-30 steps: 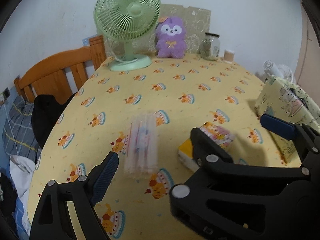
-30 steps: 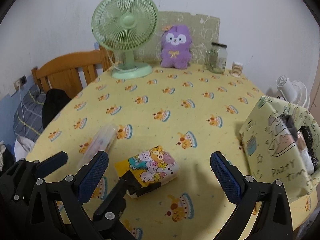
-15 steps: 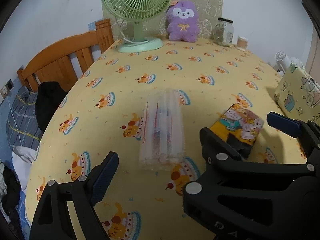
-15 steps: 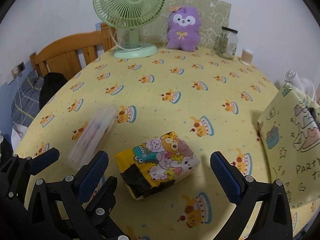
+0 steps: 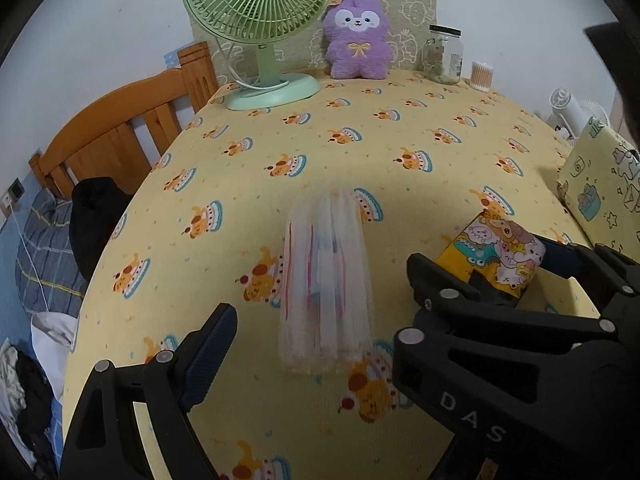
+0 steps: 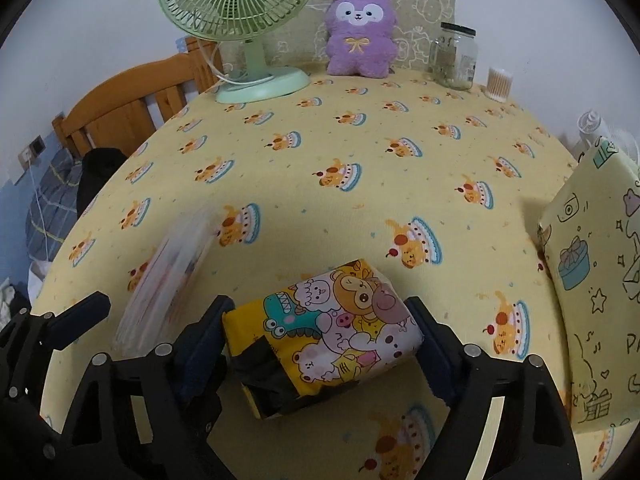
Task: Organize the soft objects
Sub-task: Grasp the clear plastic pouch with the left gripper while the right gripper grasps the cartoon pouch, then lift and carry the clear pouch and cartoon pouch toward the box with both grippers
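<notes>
Room: a white wall stands behind the table; a wooden headboard (image 5: pixel 120 128) and bedding with dark clothes are at the left side.
Table (image 6: pixel 400 208): covered with a yellow cloth printed with small cake and dog figures.
Storage bag (image 6: pixel 592 280): pale yellow, with drawn cartoons, standing at the right edge of the table.
Fan (image 6: pixel 240 8): green, at the far side of the table, with a white cord at its base.
Plush toy (image 6: pixel 360 32): purple, sitting upright beside the fan, before a beige printed board.
Glass jar (image 6: pixel 456 56): at the right of the plush toy, with a small cup of cotton swabs (image 6: pixel 499 84) beside it.
Cartoon pack (image 6: pixel 332 328): soft, yellow with colourful animal faces and a black patch on its near end; it lies on the cloth, near the front edge.
Clear pack (image 5: pixel 326 280): transparent, long, with red and blue marks inside, blurred; it lies left of the cartoon pack.
Right gripper (image 6: pixel 320 332): its jaws are closing, the cartoon pack is between them, and the pads are at its two sides.
Left gripper (image 5: pixel 316 320): spread wide, above the near end of the clear pack, not touching it.
</notes>
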